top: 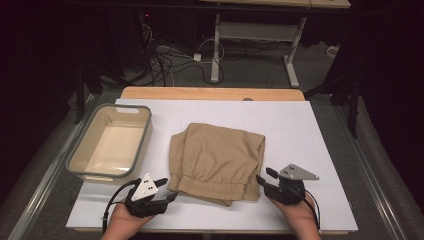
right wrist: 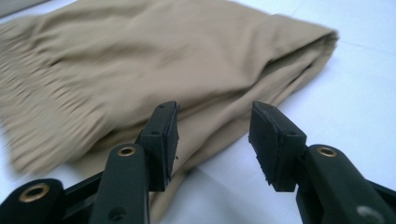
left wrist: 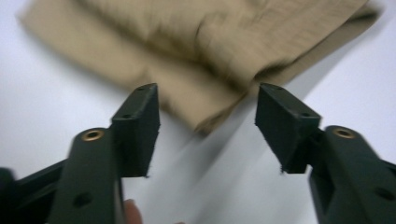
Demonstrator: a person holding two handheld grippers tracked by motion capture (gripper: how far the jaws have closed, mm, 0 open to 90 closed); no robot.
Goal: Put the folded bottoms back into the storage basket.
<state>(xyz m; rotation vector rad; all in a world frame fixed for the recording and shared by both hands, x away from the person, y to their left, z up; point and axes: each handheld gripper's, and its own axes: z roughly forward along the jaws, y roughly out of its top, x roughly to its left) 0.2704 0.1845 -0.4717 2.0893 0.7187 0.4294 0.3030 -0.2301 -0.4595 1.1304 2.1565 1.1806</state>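
Note:
A folded tan garment [top: 215, 157] with an elastic waistband lies in the middle of the white board [top: 310, 145]. My left gripper [top: 169, 188] sits at the garment's near left corner, jaws pointing right. In the left gripper view, the left gripper [left wrist: 208, 126] is open, and the tan garment's [left wrist: 196, 46] corner lies just ahead of its tips. My right gripper [top: 264, 177] is at the near right corner, jaws pointing left. In the right gripper view, the right gripper [right wrist: 212, 140] is open over the edge of the tan garment [right wrist: 140, 60], its pads not pressing on the cloth.
A grey-rimmed plastic bin [top: 145, 130] with nothing in it stands at the left of the board. A wooden table edge [top: 210, 93] shows behind the board. Cables and a desk frame [top: 216, 50] are on the floor beyond.

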